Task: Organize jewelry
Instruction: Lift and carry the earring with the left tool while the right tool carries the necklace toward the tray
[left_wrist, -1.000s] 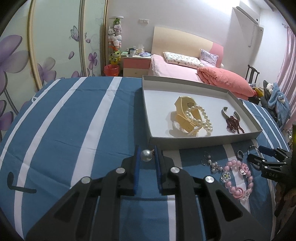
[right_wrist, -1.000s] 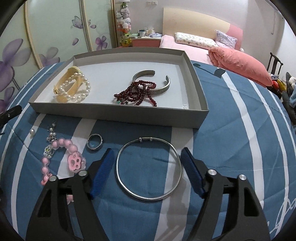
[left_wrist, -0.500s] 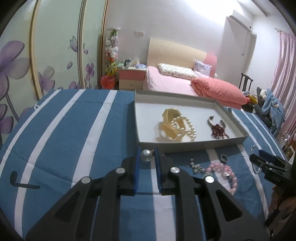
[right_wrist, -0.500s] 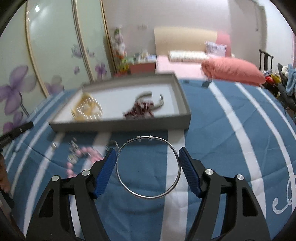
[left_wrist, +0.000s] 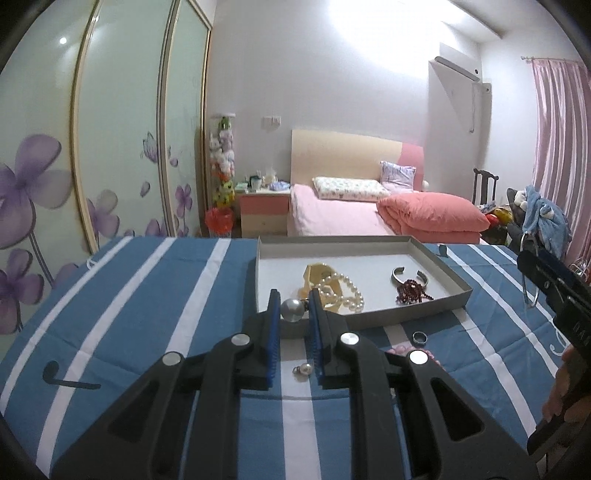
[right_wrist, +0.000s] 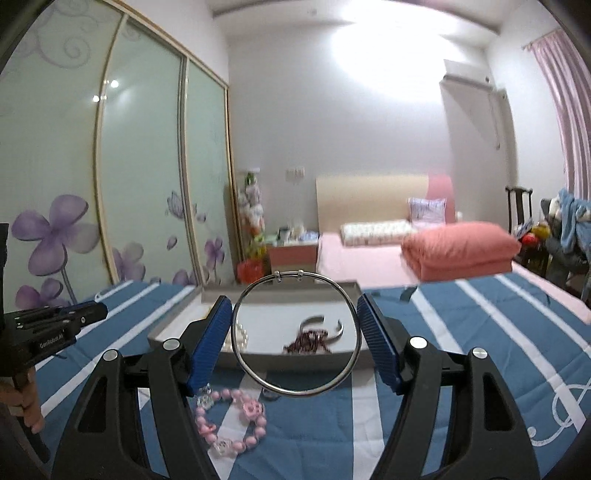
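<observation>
My left gripper (left_wrist: 293, 308) is shut on a silver pearl earring (left_wrist: 292, 310), held above the cloth just before the grey tray (left_wrist: 454, 275). My right gripper (right_wrist: 295, 328) is shut on a large silver bangle (right_wrist: 349, 369), lifted off the cloth in front of the tray (right_wrist: 173, 328); it shows at the right of the left wrist view (left_wrist: 546, 280). The tray holds a pearl bracelet (left_wrist: 341, 291), a yellow bangle (left_wrist: 316, 273), a silver cuff (left_wrist: 408, 275) and dark red beads (left_wrist: 412, 291).
On the blue striped cloth (left_wrist: 147, 295) lie a second pearl earring (left_wrist: 303, 370), a small ring (left_wrist: 419, 336) and a pink bead bracelet (right_wrist: 236, 421). A bed (left_wrist: 351, 218) and wardrobe doors (left_wrist: 110, 147) stand behind the table.
Both grippers rose off the cloth. The right gripper closed on the silver bangle and lifted it. The left kept its earring and came up toward the tray.
</observation>
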